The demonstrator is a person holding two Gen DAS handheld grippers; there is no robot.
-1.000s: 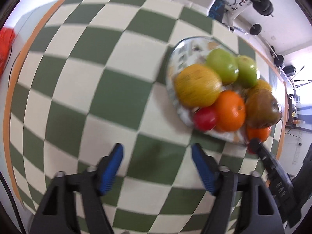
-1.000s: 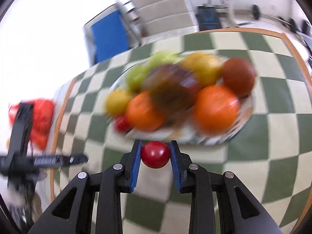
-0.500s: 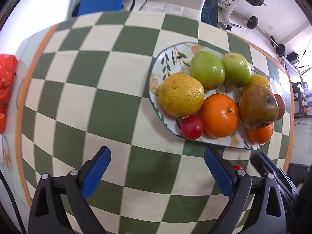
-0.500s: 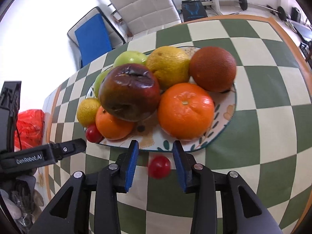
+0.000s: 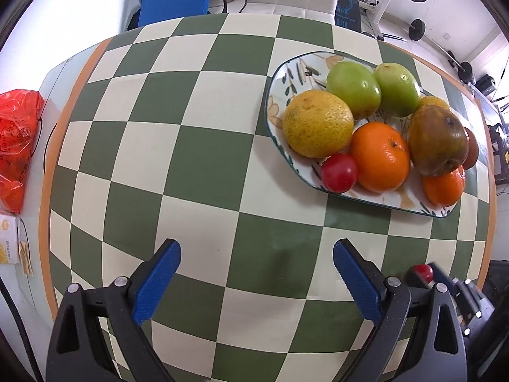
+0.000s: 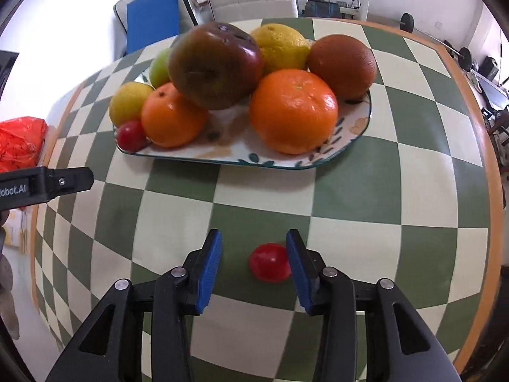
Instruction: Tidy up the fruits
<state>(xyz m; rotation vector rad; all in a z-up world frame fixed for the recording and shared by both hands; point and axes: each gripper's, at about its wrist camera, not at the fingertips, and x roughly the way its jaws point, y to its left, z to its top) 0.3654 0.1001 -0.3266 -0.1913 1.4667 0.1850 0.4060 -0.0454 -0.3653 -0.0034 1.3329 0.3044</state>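
the right tongs [image 6: 254, 265] stand spread around a loose red tomato [image 6: 269, 262] that could roll off the desk [image 6: 397, 159] if nudged, the left tongs [image 5: 257, 281] spread and empty.

White lettering "obot.AI", apparently cut off, on the black left claw [image 6: 44, 186] body.

Bare checkered table [image 5: 203, 146] lies broad and unobstructed left of the piled plate [image 5: 273, 102]; a loose tomato [image 6: 269, 262] sits just short of the plate's near rim [image 6: 222, 160].
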